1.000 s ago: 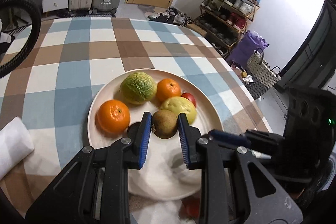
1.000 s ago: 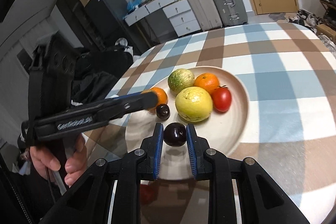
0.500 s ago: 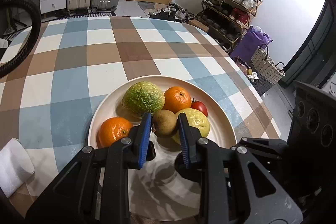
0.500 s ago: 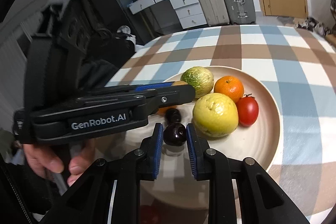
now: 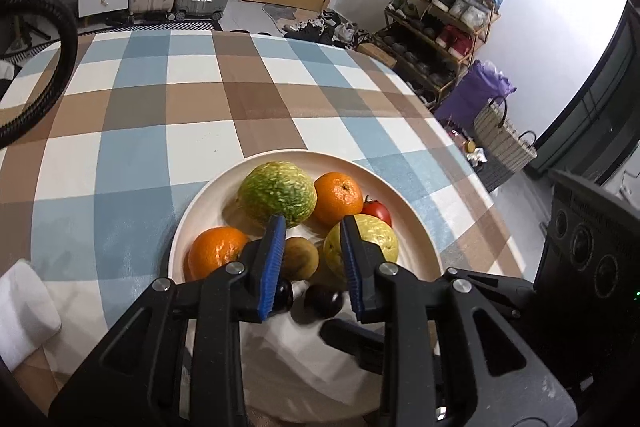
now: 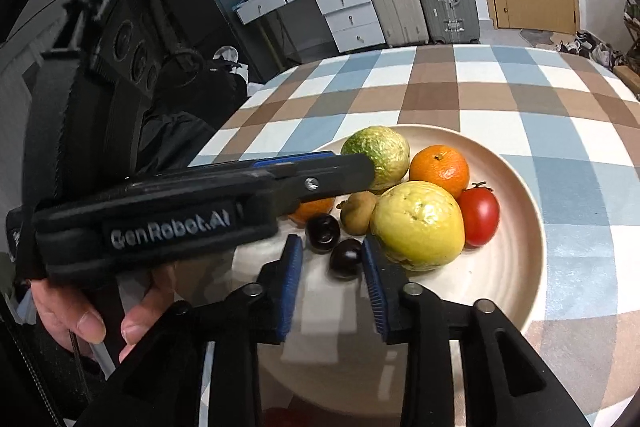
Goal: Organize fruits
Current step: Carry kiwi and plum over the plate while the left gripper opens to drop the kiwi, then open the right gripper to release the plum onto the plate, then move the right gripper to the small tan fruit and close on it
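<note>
A cream plate (image 5: pixel 280 154) (image 6: pixel 532 227) on the checked tablecloth holds a green bumpy citrus (image 5: pixel 276 193), two oranges (image 5: pixel 338 197) (image 5: pixel 216 255), a tomato (image 6: pixel 480 215) and a yellow fruit (image 6: pixel 418 225). A brown kiwi (image 5: pixel 300 257) (image 6: pixel 358 213) lies on the plate below my left gripper (image 5: pixel 312 223), which is open with a gap beside the kiwi. Two dark plums (image 6: pixel 346 259) (image 6: pixel 322 231) rest on the plate. One plum lies loose between the fingers of my right gripper (image 6: pixel 331 241), which is open.
A person's hand (image 6: pixel 80 319) holds the left gripper, whose body crosses the right wrist view. A white roll (image 5: pixel 24 307) lies at the table's left edge and a black hose (image 5: pixel 60 67) arcs over the far left. The far tablecloth (image 5: pixel 200 99) is bare.
Both grippers opened. The kiwi dropped out of the left one onto the plate beside the yellow fruit. The dark plum left the right one and sits next to the other plum.
</note>
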`<action>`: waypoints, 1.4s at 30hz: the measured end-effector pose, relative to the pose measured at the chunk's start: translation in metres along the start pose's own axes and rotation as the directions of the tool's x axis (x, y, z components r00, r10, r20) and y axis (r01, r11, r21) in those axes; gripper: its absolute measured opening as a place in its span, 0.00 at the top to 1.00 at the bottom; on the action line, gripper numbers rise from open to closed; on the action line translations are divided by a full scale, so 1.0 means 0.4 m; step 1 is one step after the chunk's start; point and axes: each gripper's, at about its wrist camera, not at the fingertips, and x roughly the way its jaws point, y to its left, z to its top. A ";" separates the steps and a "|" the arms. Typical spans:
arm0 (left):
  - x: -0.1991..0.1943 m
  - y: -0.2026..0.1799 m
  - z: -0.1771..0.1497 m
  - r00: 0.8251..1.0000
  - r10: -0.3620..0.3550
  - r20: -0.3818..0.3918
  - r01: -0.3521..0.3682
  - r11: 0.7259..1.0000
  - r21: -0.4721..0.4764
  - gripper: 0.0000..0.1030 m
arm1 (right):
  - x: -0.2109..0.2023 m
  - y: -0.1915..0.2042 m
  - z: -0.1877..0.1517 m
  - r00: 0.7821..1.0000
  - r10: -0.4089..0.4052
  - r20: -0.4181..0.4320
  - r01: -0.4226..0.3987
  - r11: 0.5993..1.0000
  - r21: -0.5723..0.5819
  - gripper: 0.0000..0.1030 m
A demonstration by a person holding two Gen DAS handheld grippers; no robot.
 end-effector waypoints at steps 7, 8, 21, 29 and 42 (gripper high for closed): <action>-0.100 -0.018 -0.030 0.996 0.023 0.081 -0.023 1.000 0.004 0.52 | -0.116 0.004 -0.044 0.995 -0.021 0.101 0.021 1.000 0.002 0.43; -0.114 -0.024 -0.038 0.996 0.027 0.088 -0.028 1.000 0.007 0.52 | -0.135 0.005 -0.054 0.993 -0.026 0.114 0.026 1.000 0.006 0.36; -0.274 -0.118 -0.178 0.981 0.105 0.165 -0.112 0.993 0.032 0.22 | -0.309 0.047 -0.160 0.967 -0.102 0.234 0.104 0.995 0.003 0.05; -0.343 -0.150 -0.265 0.970 0.158 0.182 -0.162 0.987 0.003 0.16 | -0.353 0.091 -0.215 0.962 -0.106 0.251 0.115 0.993 -0.020 0.01; -0.401 -0.144 -0.407 0.953 0.222 0.208 -0.218 0.975 -0.042 0.01 | -0.346 0.143 -0.330 0.978 -0.098 0.184 0.113 0.991 -0.070 0.01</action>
